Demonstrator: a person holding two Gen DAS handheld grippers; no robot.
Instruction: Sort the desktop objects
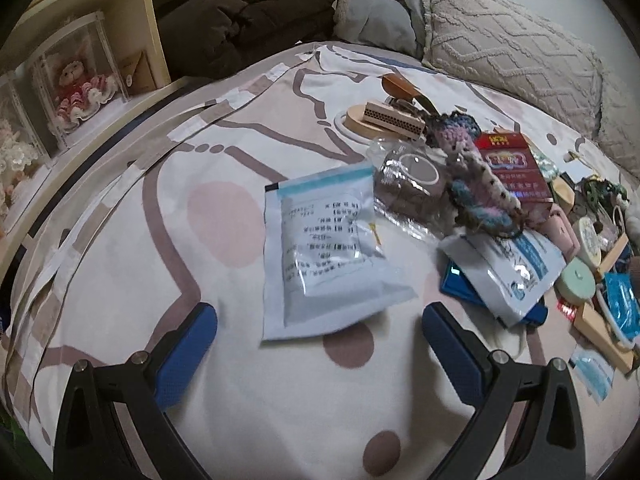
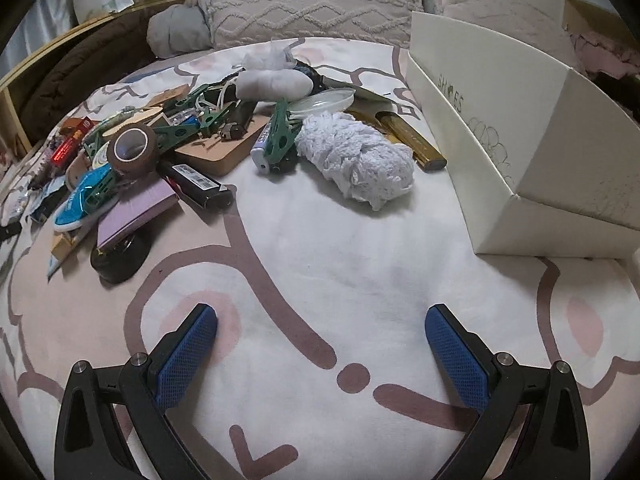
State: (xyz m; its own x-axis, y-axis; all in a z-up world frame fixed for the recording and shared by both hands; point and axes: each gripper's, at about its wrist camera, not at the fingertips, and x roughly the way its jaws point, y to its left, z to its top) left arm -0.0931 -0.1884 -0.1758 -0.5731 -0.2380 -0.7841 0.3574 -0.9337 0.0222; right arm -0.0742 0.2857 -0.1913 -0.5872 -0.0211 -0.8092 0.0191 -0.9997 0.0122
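Left wrist view, white sachet (image 1: pixel 320 256) just ahead of spread left hand-held gripper (image 1: pixel 320 316)

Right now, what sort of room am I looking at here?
Most likely a bedroom: the clutter lies on a patterned bedsheet, textured pillows sit behind it, and a folded brown blanket fills the bedside shelf.

A pale blue-and-white sachet (image 1: pixel 324 256) printed with text lies flat on the patterned bedspread, apart from the heap; beside it a roll of brown tape in clear wrap (image 1: pixel 412 188), a crocheted multicolour piece (image 1: pixel 476 184) draped over a red cigarette pack (image 1: pixel 516 168); in the right view a white crochet bundle (image 2: pixel 356 160) lies near the open cream shoebox (image 2: pixel 520 128) — a second brown tape roll (image 2: pixel 134 148) tops the pile.
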